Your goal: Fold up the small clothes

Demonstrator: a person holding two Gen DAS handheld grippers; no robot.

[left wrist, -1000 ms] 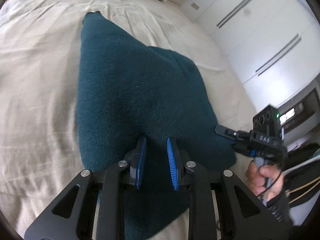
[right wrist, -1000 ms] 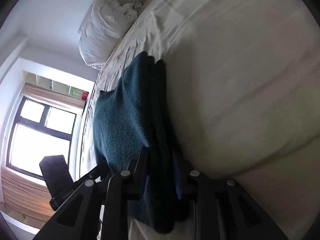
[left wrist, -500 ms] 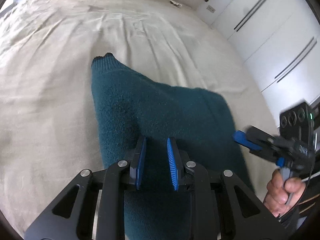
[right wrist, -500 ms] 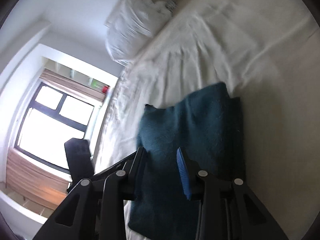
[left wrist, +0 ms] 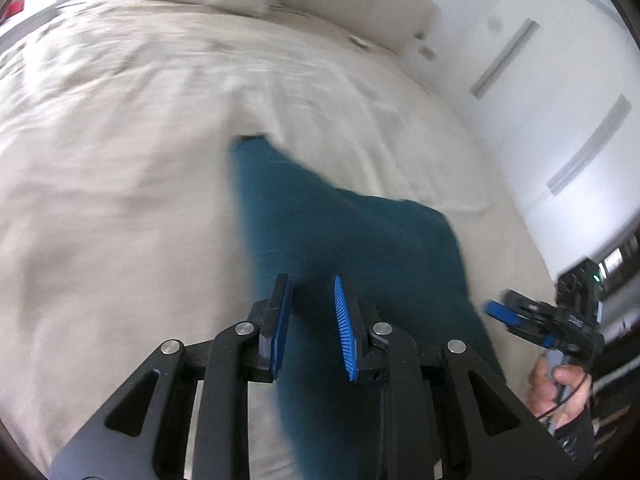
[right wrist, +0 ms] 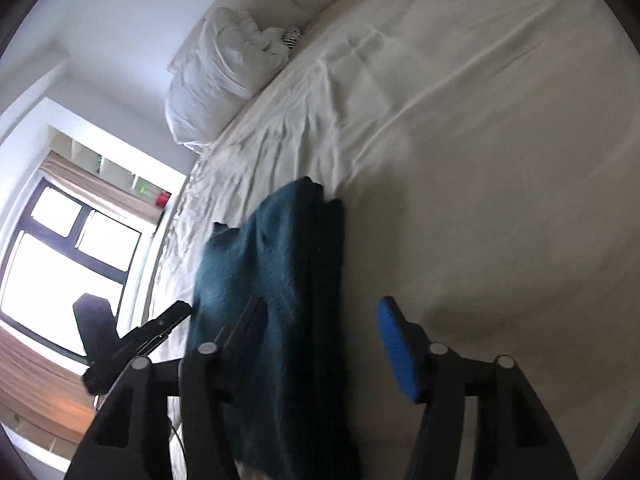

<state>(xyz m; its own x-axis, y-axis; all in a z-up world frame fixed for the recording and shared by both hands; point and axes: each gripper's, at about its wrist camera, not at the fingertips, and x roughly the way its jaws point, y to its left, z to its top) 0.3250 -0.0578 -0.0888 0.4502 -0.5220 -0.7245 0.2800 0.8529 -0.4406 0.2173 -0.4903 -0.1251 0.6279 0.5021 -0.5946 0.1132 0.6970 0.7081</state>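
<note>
A dark teal knitted garment (left wrist: 340, 240) lies folded on the beige bed; in the right wrist view it (right wrist: 276, 272) shows stacked layers along its right edge. My left gripper (left wrist: 310, 328) is above its near end, jaws a little apart with nothing between the pads. My right gripper (right wrist: 324, 344) is open wide over the garment's near right edge, holding nothing. It also shows in the left wrist view (left wrist: 516, 316) at the right, held by a hand. The left gripper shows in the right wrist view (right wrist: 132, 344) at the left.
The beige bedsheet (left wrist: 120, 160) spreads wide around the garment. White pillows (right wrist: 216, 76) lie at the bed's head. White wardrobe doors (left wrist: 560, 100) stand to the right, a window (right wrist: 60, 260) to the left.
My right gripper has let go of the garment's folded edge and opened wide. Both grippers have drawn back and up from the garment, which now lies farther off.
</note>
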